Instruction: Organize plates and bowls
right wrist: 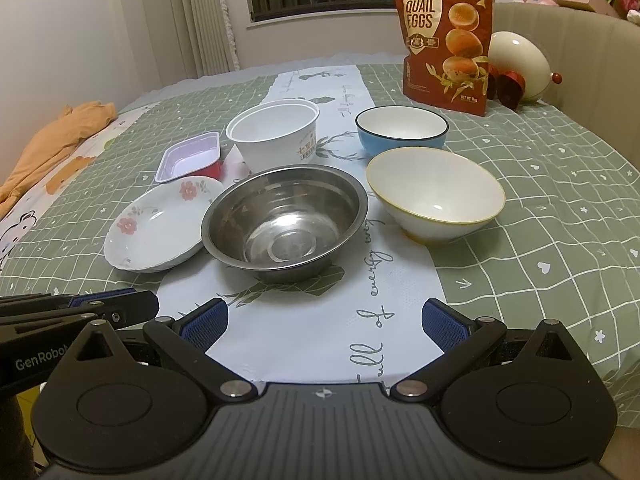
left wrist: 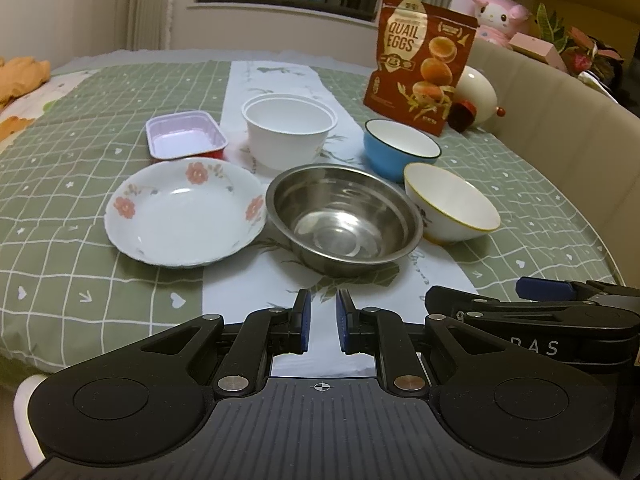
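Note:
A steel bowl (left wrist: pixel 344 216) (right wrist: pixel 285 220) stands in the middle of the table. Left of it lies a white flowered plate (left wrist: pixel 184 212) (right wrist: pixel 158 226). Right of it a white bowl with a yellow rim (left wrist: pixel 450 204) (right wrist: pixel 436 196) tilts. Behind stand a blue bowl (left wrist: pixel 400 150) (right wrist: pixel 401 132), a white paper bowl (left wrist: pixel 289 136) (right wrist: pixel 274 136) and a small lilac tray (left wrist: pixel 185 140) (right wrist: pixel 190 158). My left gripper (left wrist: pixel 323 322) is shut with nothing in it, short of the steel bowl. My right gripper (right wrist: pixel 324 326) stands open and empty, near the table's front edge.
A red quail-egg bag (left wrist: pixel 422 68) (right wrist: pixel 446 40) stands at the back right beside a cream egg-shaped object (right wrist: pixel 518 66). A beige padded edge (left wrist: pixel 560 120) curves along the table's right side. Orange cloth (right wrist: pixel 52 144) lies far left. The right gripper's body (left wrist: pixel 540 320) shows beside the left gripper.

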The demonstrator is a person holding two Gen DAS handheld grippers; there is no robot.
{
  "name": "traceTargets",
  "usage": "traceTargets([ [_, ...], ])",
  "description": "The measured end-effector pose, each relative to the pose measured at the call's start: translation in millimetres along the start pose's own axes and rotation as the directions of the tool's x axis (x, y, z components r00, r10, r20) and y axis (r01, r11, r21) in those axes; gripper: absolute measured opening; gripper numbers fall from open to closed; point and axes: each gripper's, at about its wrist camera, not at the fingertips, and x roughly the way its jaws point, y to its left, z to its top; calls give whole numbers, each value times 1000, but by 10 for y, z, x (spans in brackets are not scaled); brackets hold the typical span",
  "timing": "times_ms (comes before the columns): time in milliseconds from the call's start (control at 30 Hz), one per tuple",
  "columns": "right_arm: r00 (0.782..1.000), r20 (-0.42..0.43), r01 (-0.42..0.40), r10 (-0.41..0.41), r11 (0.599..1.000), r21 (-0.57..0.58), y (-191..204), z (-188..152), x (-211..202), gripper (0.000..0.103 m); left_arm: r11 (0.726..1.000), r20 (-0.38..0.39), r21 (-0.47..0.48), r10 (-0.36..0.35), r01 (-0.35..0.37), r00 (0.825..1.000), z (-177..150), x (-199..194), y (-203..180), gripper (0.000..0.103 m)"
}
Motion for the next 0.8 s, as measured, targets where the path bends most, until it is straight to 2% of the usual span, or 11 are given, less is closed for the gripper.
traceTargets([
  [467, 1000, 1, -4, 4, 1000, 4, -3, -5, 38, 103, 1000, -2, -17, -10, 10, 1000, 15, 42, 24, 16],
  [667, 995, 64, -78, 75, 996, 44, -115, 42, 138, 103, 991, -3, -110, -82, 81, 997, 121, 282, 211, 16],
  [800, 990, 74, -133, 124, 982, 132, -284, 88, 354, 103, 966, -17, -207, -159, 152, 987, 274, 530, 448, 17],
])
